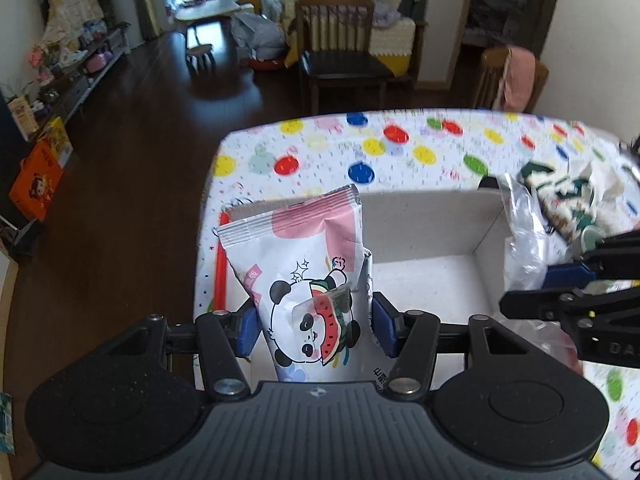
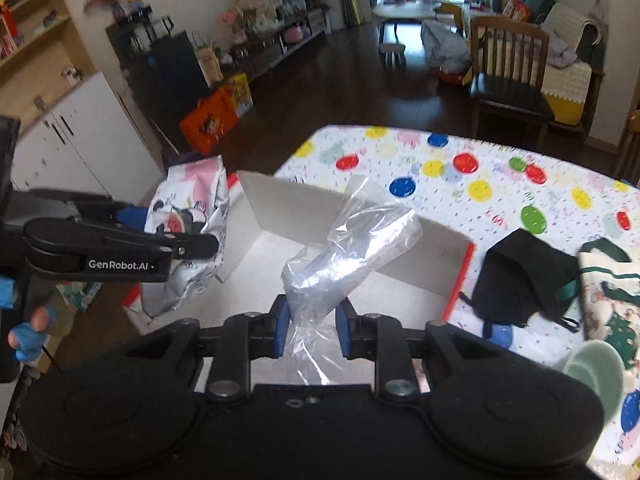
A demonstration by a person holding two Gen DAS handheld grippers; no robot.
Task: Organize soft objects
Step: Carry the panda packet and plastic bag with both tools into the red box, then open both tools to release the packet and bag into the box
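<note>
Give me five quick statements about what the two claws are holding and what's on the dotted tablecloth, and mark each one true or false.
1. The left claw grips a panda snack packet. True.
2. The right claw holds a black mask. False: it pinches a clear plastic bag; the black mask lies on the tablecloth.
3. The open box is white inside. True.
4. The box already contains several items. False: its visible floor is bare.
5. A wooden chair stands beyond the table. True.
</note>
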